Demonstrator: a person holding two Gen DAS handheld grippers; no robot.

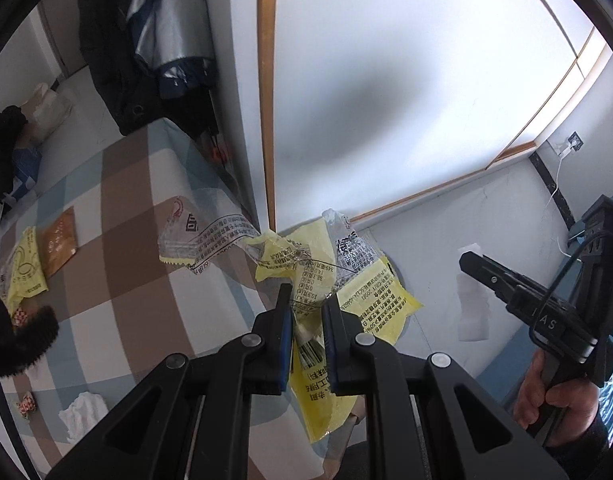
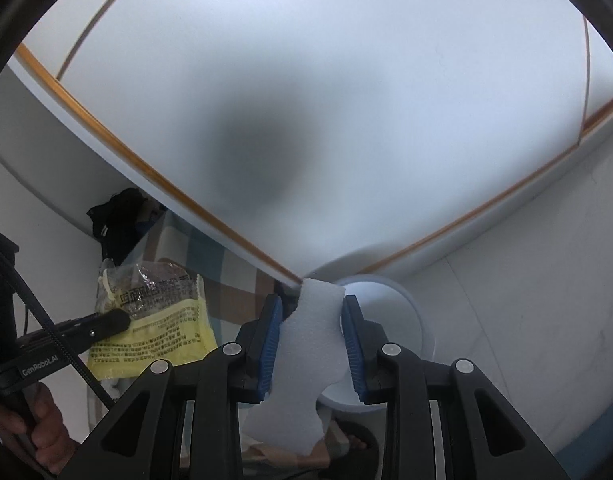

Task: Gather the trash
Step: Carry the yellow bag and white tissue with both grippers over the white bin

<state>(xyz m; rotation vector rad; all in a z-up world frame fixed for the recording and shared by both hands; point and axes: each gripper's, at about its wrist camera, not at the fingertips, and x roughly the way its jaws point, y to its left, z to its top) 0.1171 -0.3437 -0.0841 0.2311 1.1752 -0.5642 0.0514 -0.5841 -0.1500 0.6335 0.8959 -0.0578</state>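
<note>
The left gripper (image 1: 306, 304) clenches a bunch of yellow wrappers (image 1: 326, 280) beside the checked bed (image 1: 118, 216). The right gripper (image 2: 312, 320) grips white foam (image 2: 302, 352) above a white bin (image 2: 402, 320) near the wardrobe door (image 2: 346, 120).

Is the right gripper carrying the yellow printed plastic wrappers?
No: the right gripper is closed on a white foam scrap, while the yellow printed plastic wrappers sit pinched in the left gripper.

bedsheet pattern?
Checked: brown, pale blue and white squares on the bedsheet. Left wrist view shows it best.
</note>
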